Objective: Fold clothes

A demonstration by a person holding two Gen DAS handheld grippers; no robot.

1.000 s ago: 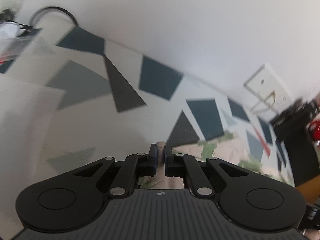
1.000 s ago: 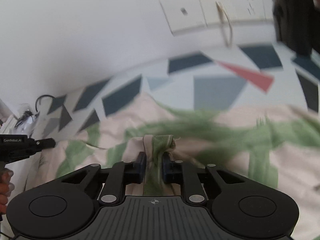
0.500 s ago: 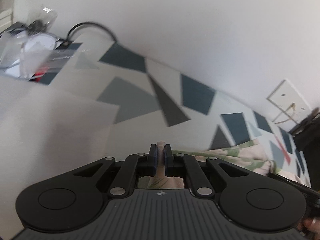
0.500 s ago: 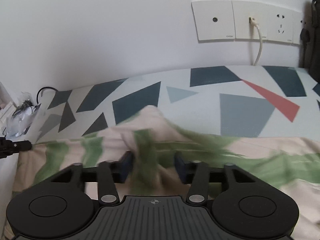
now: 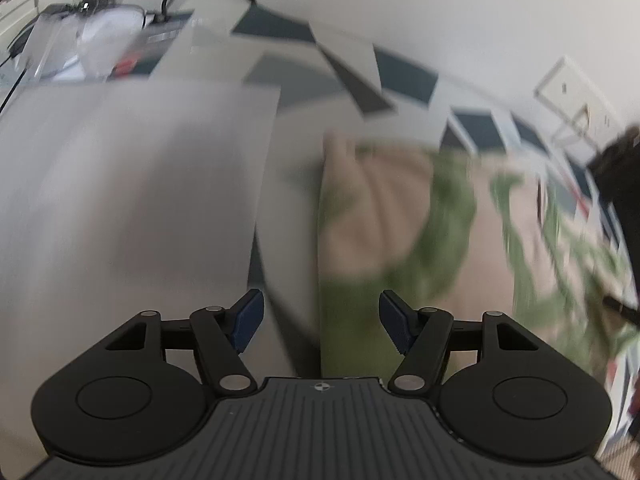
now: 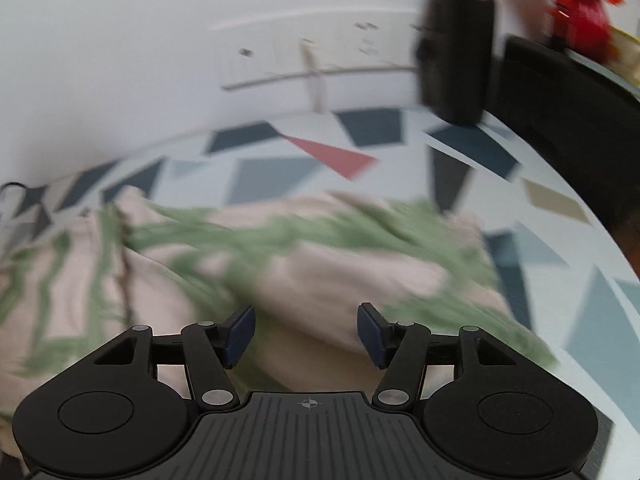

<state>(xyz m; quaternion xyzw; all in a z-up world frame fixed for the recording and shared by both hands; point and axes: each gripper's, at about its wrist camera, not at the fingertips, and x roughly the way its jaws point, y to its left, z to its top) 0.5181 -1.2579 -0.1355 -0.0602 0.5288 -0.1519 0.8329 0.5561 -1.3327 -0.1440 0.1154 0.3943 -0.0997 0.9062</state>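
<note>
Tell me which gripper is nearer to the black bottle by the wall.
Right. The right gripper points toward the table end where the black bottle stands. The left gripper is over the garment's other end, bottle not in its view.

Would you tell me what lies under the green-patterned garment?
The garment lies on a tablecloth printed with coloured triangles, which shows around its edges. Whatever is directly beneath the garment is covered.

One garment (image 6: 360, 276); two claws (image 5: 321, 318) (image 6: 306, 330)

Left gripper (image 5: 321, 320): jaws were opening, nothing pinched.
Garment (image 5: 400, 216): beige, green-patterned (blurred), lay below on patterned tablecloth (image 5: 404, 76).
</note>
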